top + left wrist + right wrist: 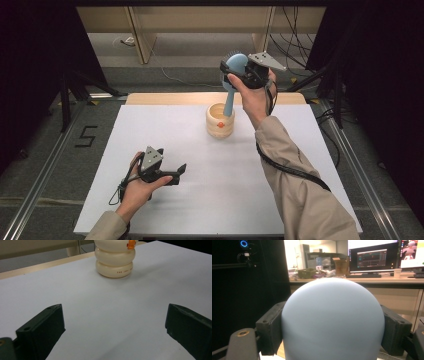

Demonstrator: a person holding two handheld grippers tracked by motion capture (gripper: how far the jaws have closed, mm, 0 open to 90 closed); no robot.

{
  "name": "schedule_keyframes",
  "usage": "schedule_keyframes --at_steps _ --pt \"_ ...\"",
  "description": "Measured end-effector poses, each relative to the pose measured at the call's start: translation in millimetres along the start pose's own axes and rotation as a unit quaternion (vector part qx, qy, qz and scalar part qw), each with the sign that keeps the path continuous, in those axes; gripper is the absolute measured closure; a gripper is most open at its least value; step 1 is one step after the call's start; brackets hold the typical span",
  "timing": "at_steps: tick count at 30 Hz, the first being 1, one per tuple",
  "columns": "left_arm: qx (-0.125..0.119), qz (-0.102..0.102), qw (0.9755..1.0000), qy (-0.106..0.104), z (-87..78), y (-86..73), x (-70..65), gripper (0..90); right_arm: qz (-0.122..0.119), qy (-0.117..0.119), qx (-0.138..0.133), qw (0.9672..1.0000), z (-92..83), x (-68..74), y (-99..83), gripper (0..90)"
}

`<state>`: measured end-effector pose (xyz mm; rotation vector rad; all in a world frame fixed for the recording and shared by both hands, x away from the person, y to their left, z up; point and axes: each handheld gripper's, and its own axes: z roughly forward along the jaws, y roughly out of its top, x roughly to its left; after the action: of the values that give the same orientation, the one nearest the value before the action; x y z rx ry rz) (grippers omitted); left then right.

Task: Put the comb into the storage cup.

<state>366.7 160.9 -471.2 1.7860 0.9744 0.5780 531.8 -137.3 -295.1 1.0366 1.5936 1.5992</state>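
— High view first: gripping a blue brush (233, 70) by its round head with the right gripper (239, 75), well above the tabletop's far edge. Handle hanging down, its lower end dipping into the cream holder (220, 121).

— And the holder?

— Standing upright near the middle of the far edge of the white tabletop (210, 200), showing an orange spot on its front. Left gripper (181, 171) resting low over the near left part of the tabletop, jaws spread, grasping nothing, pointing toward the right edge.

— Left gripper view?

— Looking along two black jaws standing wide apart over bare white surface, released, with nothing between them. Seeing the ribbed cream holder (115, 261) farther off toward the far edge, an orange mark near its top and small lettering on the lowest ring.

— Right gripper view?

— Pressing both black jaws against the sides of the smooth blue brush head (333, 320), clenched on it left and right. Showing behind it a desk with a lit monitor (373, 258), a cardboard box and clutter, and dark curtain at the left.

— Handle visible there?

— Cannot tell; hidden behind the rounded head.
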Motion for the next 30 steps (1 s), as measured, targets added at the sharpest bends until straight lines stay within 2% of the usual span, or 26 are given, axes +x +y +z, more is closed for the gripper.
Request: schedule_keyframes --at_steps 30 --pt "0.0 0.0 1.0 -0.001 0.0 0.4 -0.3 1.7 -0.004 0.003 -0.008 1.0 11.0 4.2 -6.9 20.8"
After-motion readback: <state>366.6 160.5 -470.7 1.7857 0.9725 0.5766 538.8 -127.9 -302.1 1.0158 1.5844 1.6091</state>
